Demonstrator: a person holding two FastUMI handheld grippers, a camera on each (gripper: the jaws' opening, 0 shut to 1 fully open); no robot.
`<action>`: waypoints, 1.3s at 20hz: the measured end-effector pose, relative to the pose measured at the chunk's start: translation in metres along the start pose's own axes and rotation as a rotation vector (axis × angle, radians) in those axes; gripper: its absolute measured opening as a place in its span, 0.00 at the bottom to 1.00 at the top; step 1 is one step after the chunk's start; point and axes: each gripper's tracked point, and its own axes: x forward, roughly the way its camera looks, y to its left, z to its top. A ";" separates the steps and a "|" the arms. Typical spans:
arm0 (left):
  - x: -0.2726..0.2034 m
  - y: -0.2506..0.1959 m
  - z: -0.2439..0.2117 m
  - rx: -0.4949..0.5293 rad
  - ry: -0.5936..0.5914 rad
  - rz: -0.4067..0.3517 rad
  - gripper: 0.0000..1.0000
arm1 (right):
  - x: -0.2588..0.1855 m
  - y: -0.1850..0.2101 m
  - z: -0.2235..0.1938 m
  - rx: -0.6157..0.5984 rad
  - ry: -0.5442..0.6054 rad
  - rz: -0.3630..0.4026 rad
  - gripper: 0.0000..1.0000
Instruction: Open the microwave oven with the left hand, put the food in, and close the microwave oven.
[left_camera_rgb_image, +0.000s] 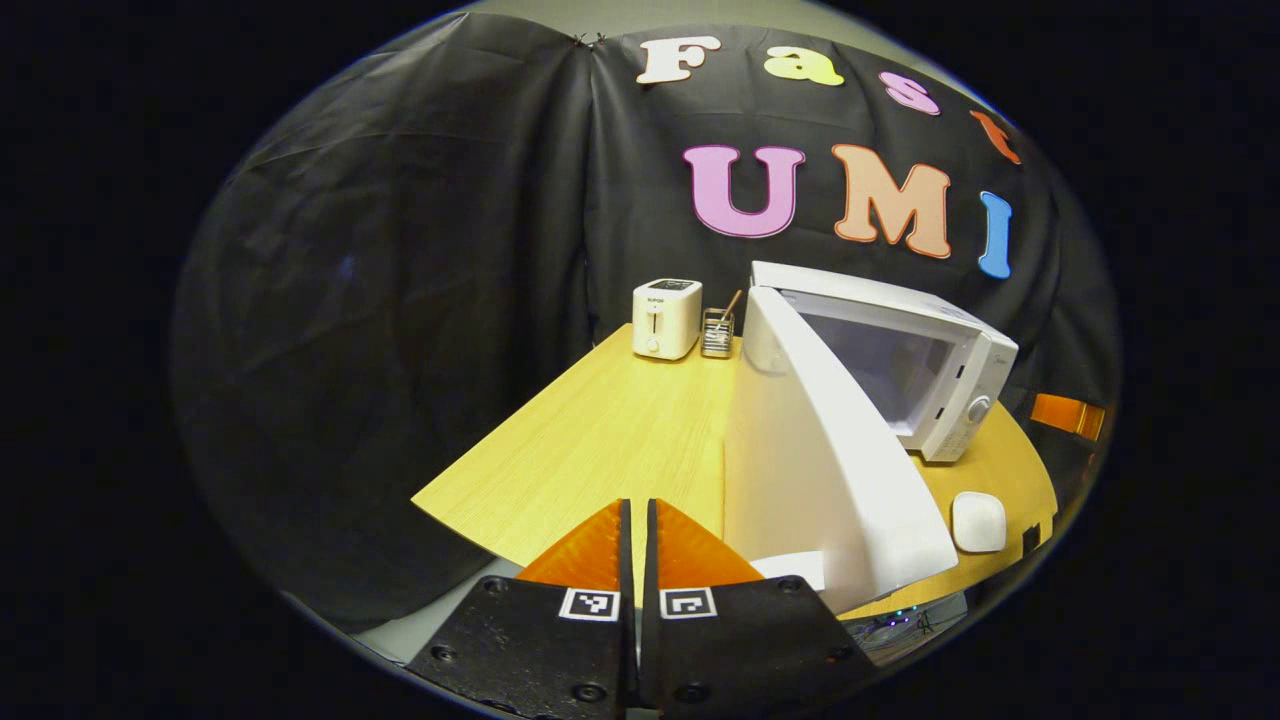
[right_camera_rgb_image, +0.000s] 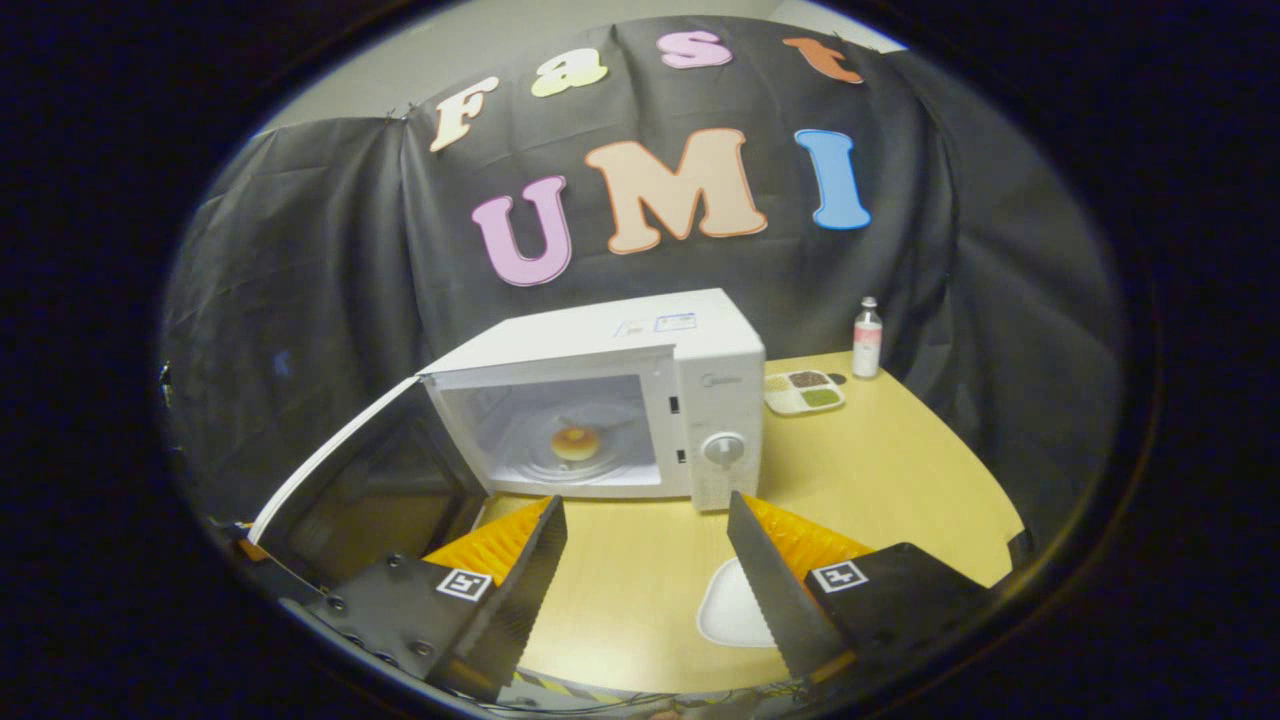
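Two fingers of the left gripper are pressed together with nothing between them, just beside the outer face of the white microwave door, which stands swung wide open. The right gripper has its fingers spread apart and empty — it hovers over the light wooden table, facing the open cavity. Inside the boxy white microwave oven, the small round golden-brown food sits on the turntable. A flat white plate lies on the table between the right fingers. Farther off stand a white toaster, a divided tray and a small bottle.
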 end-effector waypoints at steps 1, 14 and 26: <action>-0.001 -0.004 -0.001 0.002 0.003 -0.012 0.01 | -0.006 -0.008 0.001 0.002 0.000 -0.015 0.92; -0.003 -0.119 0.012 0.004 0.006 -0.235 0.01 | -0.041 -0.047 0.004 -0.015 0.023 -0.082 0.92; 0.024 -0.223 0.030 0.046 0.017 -0.384 0.01 | -0.058 -0.105 0.029 0.022 0.008 -0.174 0.92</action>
